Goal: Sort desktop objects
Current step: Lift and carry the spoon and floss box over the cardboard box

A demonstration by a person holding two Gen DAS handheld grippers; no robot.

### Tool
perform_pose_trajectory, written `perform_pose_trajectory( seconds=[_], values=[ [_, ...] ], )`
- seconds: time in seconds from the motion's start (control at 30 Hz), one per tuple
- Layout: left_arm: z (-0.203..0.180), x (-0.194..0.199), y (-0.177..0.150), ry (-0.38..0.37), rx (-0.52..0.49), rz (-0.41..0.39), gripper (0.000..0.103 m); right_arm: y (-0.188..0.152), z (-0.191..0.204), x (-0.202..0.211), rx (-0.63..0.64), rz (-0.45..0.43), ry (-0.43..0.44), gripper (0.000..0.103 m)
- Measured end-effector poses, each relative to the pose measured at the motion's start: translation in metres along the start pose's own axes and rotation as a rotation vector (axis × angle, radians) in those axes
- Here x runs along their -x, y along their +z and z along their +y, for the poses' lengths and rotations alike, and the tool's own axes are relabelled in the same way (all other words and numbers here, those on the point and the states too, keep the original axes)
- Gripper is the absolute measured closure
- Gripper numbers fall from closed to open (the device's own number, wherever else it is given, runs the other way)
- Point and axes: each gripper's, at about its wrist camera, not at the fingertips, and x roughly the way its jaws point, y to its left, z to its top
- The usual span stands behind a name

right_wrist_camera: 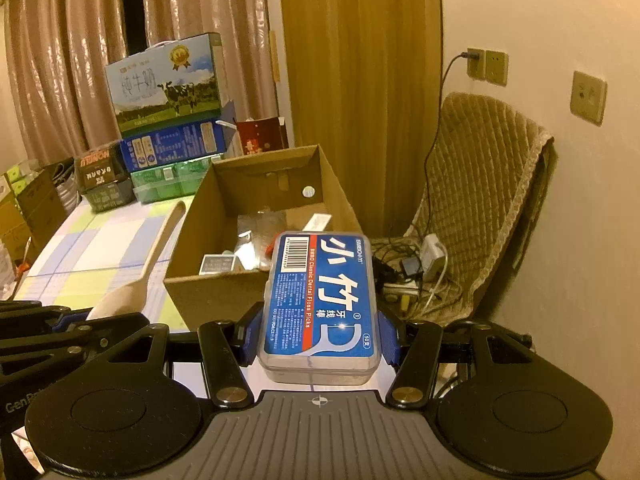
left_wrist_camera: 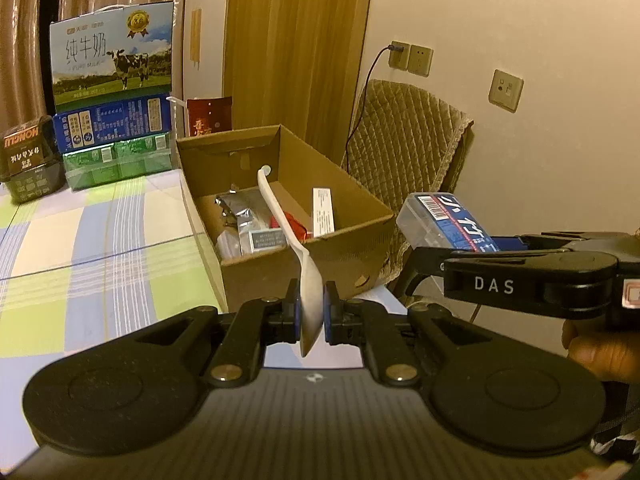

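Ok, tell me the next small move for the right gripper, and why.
Probably carry the floss box forward over the open cardboard box before releasing. The right gripper is shut on it, held in the air short of the box's near wall, and the left gripper holds a spoon beside it.

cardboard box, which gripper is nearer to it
Left, though it's close. The left gripper, holding the spoon, is before the cardboard box; the right gripper, holding the floss box, is beside its corner.
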Motion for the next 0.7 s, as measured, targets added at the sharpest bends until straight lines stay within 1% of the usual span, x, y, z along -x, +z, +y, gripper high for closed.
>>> perform_pose_trajectory(
  seconds=[0.4, 0.7],
  values=[
    [0.011, -0.012, 0.02, 0.024, 0.005, -0.025, 0.096, 0.016, 0.006, -0.02, 0.023, 0.001, 0.015, 0.05],
    [0.024, -0.031, 0.036, 0.041, -0.009, -0.026, 0.096, 0.034, 0.01, -0.042, 0.054, 0.002, 0.032, 0.05]
  ],
)
